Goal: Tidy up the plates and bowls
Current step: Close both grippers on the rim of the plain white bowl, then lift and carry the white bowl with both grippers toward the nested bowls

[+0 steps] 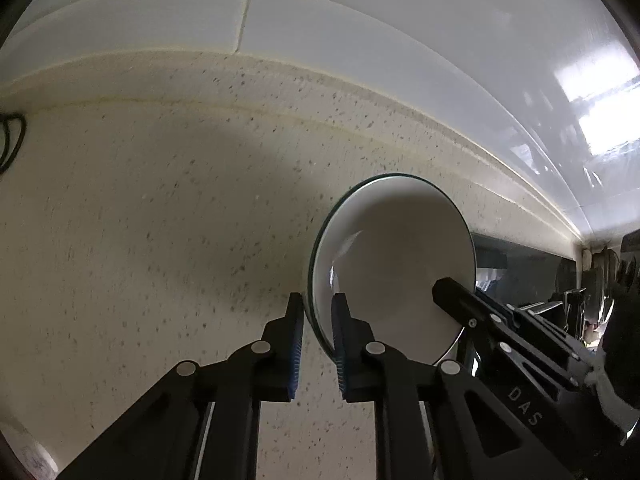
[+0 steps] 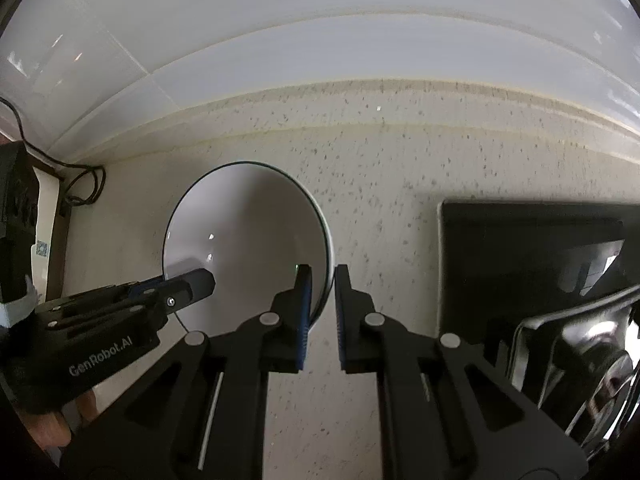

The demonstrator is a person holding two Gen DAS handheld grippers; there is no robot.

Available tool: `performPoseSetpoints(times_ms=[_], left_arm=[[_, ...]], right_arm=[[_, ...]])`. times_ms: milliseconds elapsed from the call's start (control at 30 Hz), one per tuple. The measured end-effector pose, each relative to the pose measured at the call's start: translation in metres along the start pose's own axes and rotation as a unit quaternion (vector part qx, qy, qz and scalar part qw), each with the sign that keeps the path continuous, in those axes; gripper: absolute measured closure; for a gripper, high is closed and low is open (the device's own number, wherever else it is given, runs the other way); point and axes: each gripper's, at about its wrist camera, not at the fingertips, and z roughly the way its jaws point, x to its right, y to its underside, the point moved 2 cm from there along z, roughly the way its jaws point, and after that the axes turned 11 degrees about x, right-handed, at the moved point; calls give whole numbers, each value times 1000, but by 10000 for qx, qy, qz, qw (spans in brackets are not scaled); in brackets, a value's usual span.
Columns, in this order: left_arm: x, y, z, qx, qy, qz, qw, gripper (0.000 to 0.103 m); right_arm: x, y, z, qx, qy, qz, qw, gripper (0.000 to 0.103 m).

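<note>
Bowl (image 1: 392, 264) sits on the speckled counter (image 1: 140, 220), near the tiled wall (image 1: 360, 40) at the far edge; it is white inside with a thin dark rim, and nothing lies in it.

Both grippers point steeply down at it from the near side. The left gripper (image 1: 318, 312) has its jaws narrowed over the bowl's left rim, one blue pad (image 1: 297, 340) outside the wall and the other inside, the rim pinched between them. The right gripper (image 2: 322, 284) does the same on the opposite, right rim, jaws drawn close with the wall caught between its pads (image 2: 304, 312). In each wrist view the other gripper reaches in from the side, one finger lying across the bowl's inside. A gloved hand (image 1: 624, 340) carries the right one.

To the right of the bowl stands a dark tray (image 2: 520, 248), and beyond it a metal rack (image 2: 580, 360); what the rack holds is too blurred to tell. A black cable (image 2: 80, 184) lies at the far left by the wall.
</note>
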Motion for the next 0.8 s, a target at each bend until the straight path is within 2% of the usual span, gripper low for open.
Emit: performPoseSetpoints(times_ms=[133,333,433,800], left_arm=[[-4,21,-13,35,-55,33,10000,89],[-20,51,-32,72,-103,-168,9998,90],[-25,64,-37,60,-71,-300,9995,90],[-8,102,-44,-67,-13,-102,9999,90]], right_arm=[[-9,22,-10,-23,-59,-150,9999,89],[-21,52,-25,-46,-192,-160,9997,89],[-24,63,-34,-30,-119,-235,9996,89],[-21,111,-72,-97,215,-160,9996,89]])
